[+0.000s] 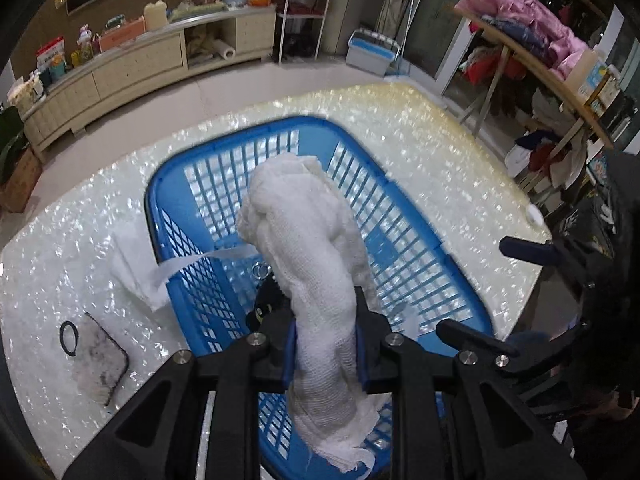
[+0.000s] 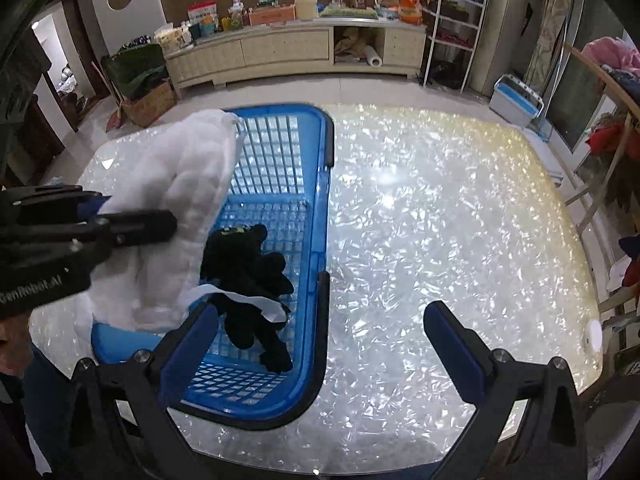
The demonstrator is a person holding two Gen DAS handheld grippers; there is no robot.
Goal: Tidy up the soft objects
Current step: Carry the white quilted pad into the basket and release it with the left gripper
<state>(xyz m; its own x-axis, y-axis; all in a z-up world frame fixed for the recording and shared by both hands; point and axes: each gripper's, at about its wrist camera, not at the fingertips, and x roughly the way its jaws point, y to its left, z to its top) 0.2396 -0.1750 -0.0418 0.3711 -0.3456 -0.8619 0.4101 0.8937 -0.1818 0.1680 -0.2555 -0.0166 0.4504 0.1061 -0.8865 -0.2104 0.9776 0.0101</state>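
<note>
My left gripper (image 1: 326, 344) is shut on a white gauze cloth (image 1: 308, 240), which hangs bunched over a blue plastic basket (image 1: 424, 216) on the shiny table. In the right wrist view the same cloth (image 2: 176, 200) drapes over the basket's left side, with the left gripper (image 2: 132, 228) clamped on it. A black glove (image 2: 248, 276) lies on the basket (image 2: 320, 216) floor, a white strip across it. My right gripper (image 2: 320, 332) stands open over the basket's right rim, nothing between its fingers. It also shows at the right edge of the left wrist view (image 1: 500, 292).
A white paper piece (image 1: 136, 268) lies on the table left of the basket, beside a grey pouch with a black ring (image 1: 100, 356). A small white disc (image 1: 534, 214) sits near the table's right edge. A cabinet and clothes racks stand beyond the table (image 2: 440, 220).
</note>
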